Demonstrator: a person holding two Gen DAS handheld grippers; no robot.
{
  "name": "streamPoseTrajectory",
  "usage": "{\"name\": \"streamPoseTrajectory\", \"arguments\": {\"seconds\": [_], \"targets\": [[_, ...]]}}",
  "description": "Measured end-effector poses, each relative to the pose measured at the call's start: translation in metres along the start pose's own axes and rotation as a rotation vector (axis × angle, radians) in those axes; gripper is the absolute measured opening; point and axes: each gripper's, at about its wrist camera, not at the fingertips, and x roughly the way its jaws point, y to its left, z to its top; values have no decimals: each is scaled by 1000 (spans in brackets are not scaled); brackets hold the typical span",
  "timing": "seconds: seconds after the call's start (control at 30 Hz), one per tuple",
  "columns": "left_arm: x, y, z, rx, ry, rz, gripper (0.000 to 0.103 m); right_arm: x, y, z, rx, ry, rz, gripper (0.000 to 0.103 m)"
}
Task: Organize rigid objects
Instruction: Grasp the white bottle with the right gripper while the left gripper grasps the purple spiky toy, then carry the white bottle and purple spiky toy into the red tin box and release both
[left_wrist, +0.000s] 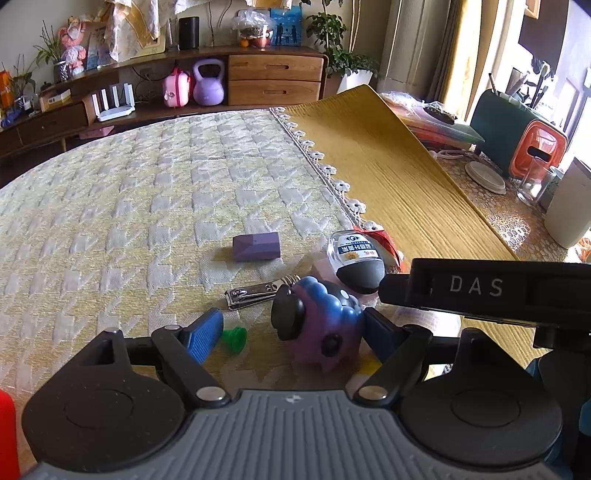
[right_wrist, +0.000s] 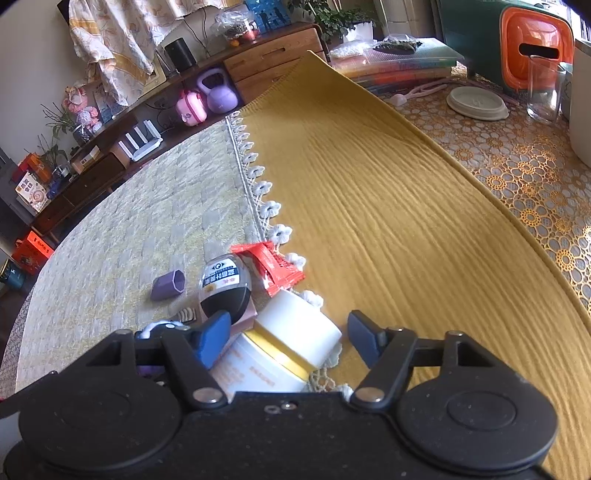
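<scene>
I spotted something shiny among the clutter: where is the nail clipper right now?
In the left wrist view, the nail clipper lies on the pale checked cloth, just below the purple block and left of the purple-blue toy.

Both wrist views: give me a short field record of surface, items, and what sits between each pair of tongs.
surface: houndstooth quilt beside a mustard cloth
items: purple block, nail clipper, green cap, red sachet, egg-shaped bottle
left tongs: open around purple-blue toy, no grip visible
right tongs: open around white jar, lying on its side, pads apart from it
</scene>
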Motion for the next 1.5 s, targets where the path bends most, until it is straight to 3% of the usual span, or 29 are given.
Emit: {"name": "streamPoseTrajectory", "arguments": {"seconds": [0.2, 0.43, 0.8, 1.13, 1.5], "targets": [[-4, -4, -2, 36, -20, -58, 52, -3, -3, -1, 12, -11, 21, 59], [-14, 2, -7, 11, -8, -60, 52, -20, -7, -9, 12, -35, 64, 55], [-63, 26, -30, -36, 11, -27, 52, -72, -8, -39, -18, -71, 160, 51], [-125, 56, -56, -86, 8, -7, 52, -109, 20, -71, -105, -97, 182, 48], [-190, 109, -74, -138, -39, 30, 52, -142, 68, -78, -202, -125, 226, 48]]}}
